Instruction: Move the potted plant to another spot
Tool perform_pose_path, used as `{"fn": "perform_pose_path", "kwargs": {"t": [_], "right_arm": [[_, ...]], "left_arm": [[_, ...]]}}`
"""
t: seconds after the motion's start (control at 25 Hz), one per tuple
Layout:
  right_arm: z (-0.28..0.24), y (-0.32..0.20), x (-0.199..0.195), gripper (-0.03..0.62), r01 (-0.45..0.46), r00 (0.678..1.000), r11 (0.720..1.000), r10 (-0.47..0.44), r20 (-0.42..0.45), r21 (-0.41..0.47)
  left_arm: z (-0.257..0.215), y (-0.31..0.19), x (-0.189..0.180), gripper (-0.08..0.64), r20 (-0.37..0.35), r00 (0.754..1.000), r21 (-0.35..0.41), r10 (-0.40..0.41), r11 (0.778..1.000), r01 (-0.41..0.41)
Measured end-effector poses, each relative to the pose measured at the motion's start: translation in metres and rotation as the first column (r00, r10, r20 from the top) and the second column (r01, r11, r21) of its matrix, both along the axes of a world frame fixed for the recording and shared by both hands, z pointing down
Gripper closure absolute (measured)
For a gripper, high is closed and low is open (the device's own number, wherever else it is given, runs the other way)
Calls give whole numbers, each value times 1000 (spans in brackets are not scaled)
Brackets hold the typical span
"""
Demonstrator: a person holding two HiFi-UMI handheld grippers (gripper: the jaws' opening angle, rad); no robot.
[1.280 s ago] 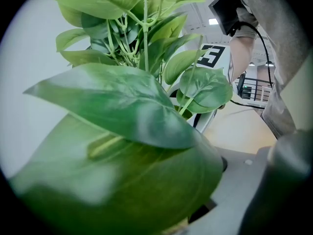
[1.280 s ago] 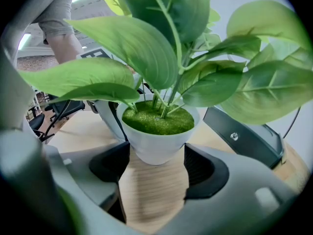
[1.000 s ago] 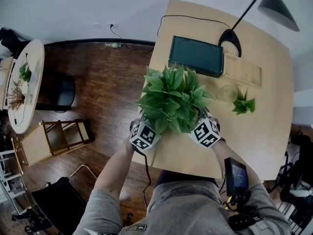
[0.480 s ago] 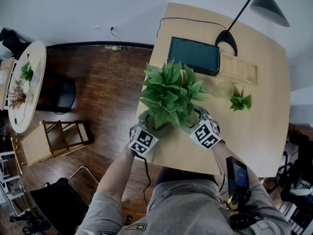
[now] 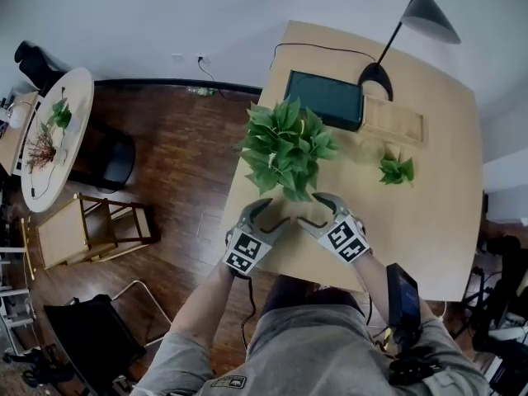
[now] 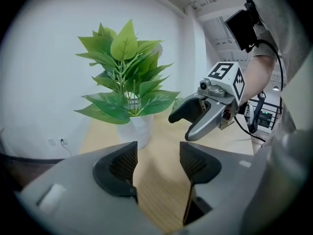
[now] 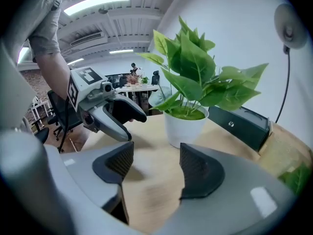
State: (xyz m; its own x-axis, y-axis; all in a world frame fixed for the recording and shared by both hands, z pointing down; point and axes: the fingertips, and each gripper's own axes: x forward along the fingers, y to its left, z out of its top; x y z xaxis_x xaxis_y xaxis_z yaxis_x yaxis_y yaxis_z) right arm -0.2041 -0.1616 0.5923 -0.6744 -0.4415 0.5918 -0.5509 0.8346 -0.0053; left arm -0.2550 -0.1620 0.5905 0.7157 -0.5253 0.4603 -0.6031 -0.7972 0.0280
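Note:
The potted plant (image 5: 285,145), leafy green in a white pot (image 6: 135,131), stands upright on the light wooden table (image 5: 429,221) near its left edge. Both grippers are drawn back from it on the near side and touch nothing. My left gripper (image 5: 268,213) is open and its jaws are closing, with only bare tabletop between them in the left gripper view (image 6: 157,163). My right gripper (image 5: 316,211) is open too and its jaws are also closing on nothing (image 7: 154,168). The pot (image 7: 186,126) stands a short way beyond both sets of jaws.
Behind the plant lie a dark flat case (image 5: 326,99), a black desk lamp (image 5: 375,77), a shallow wooden tray (image 5: 394,120) and a small green sprig (image 5: 394,170). The table's left edge drops to dark wood floor (image 5: 181,163). A round side table (image 5: 49,139) and a wooden rack (image 5: 91,229) stand at left.
Both grippers have come off the pot's sides and pulled back toward the person, with their jaws narrower. The plant stays standing on the table.

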Motion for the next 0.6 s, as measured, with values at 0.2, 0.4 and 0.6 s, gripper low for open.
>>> {"fn": "perform_pose_path", "kwargs": {"t": [0.2, 0.4, 0.6], "right_arm": [[-18, 26, 0, 359, 9, 998, 1000, -11, 65, 20], [-43, 62, 13, 465, 5, 991, 999, -12, 131, 53], [-62, 94, 32, 585, -21, 985, 997, 7, 173, 77]], "left_arm": [[-14, 30, 6, 373, -27, 997, 4, -74, 997, 74], [-40, 64, 15, 496, -75, 983, 17, -167, 985, 169], [-57, 99, 29, 558, -98, 970, 28, -222, 974, 226]]}}
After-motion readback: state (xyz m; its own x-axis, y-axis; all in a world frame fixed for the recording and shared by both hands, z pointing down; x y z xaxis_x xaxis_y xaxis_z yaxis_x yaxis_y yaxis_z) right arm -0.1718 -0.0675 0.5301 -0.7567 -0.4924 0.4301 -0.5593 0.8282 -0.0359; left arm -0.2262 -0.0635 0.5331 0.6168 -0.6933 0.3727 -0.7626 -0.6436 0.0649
